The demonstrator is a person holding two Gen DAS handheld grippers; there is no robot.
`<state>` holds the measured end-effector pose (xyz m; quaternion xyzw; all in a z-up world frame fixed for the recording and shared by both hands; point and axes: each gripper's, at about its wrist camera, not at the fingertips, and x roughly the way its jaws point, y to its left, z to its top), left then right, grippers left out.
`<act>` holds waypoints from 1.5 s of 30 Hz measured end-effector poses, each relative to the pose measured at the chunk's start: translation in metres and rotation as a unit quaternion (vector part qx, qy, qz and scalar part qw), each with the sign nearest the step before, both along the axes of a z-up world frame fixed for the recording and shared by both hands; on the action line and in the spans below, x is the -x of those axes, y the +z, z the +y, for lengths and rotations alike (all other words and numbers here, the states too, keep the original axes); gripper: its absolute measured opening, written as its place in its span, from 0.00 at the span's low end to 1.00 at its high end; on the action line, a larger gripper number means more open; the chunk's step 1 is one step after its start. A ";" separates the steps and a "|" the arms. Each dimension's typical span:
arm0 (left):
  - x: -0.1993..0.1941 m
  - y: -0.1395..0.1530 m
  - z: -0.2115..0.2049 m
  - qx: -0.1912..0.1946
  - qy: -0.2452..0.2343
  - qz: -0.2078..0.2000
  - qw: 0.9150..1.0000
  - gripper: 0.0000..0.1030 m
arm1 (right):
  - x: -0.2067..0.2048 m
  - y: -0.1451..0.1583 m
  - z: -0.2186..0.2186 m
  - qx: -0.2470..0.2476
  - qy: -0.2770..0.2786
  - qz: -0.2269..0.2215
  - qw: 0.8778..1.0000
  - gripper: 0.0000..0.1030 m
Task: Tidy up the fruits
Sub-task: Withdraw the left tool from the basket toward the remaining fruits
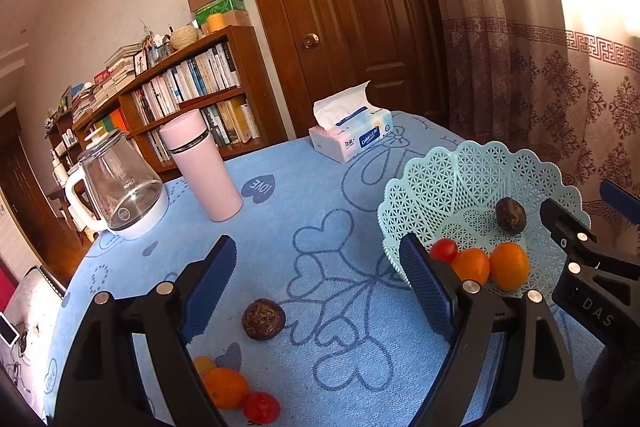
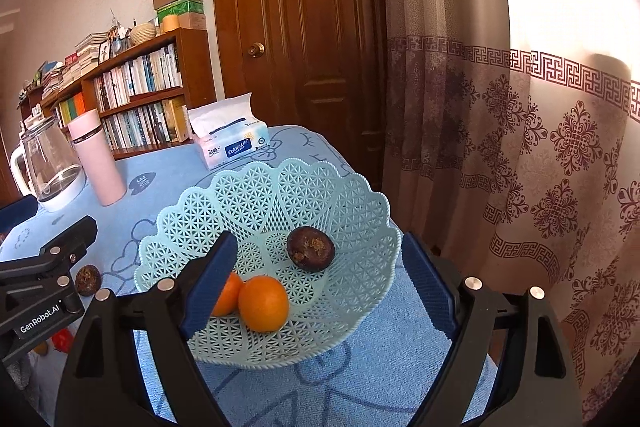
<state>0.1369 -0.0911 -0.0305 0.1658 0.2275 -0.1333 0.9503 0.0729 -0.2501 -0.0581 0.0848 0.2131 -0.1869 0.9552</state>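
L gripper (image 1: 316, 283) is spread wide w/ nothing between the fingers, held low over the blue tablecloth (image 1: 320, 195). A dark wrinkled fruit (image 1: 263, 319) lies on the cloth between its fingers, not touching either. Nearer the cam, by the L finger: an orange (image 1: 225, 387), a red tomato (image 1: 261, 407) and a small yellow fruit (image 1: 204, 363), bunched together.

R gripper (image 2: 318, 279) also spread wide, empty, hanging over the near rim of the pale green basket (image 2: 280, 187). Inside the basket: two oranges (image 2: 263, 303) touching, a second dark fruit (image 2: 311, 248) further back, and a tomato (image 1: 443, 250).

Beyond: pink flask (image 1: 200, 167), glass kettle (image 1: 116, 187), tissue pack (image 1: 352, 137).
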 end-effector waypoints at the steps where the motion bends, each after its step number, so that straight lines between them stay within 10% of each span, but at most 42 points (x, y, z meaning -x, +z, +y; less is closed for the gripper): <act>1: 0.000 -0.001 0.002 0.000 0.003 0.002 1.000 0.81 | 0.000 0.000 0.001 0.004 0.000 0.001 1.000 0.83; 45: 0.017 -0.014 0.077 0.009 0.075 0.038 0.996 0.84 | -0.008 -0.004 0.016 0.052 0.008 0.025 0.998 0.83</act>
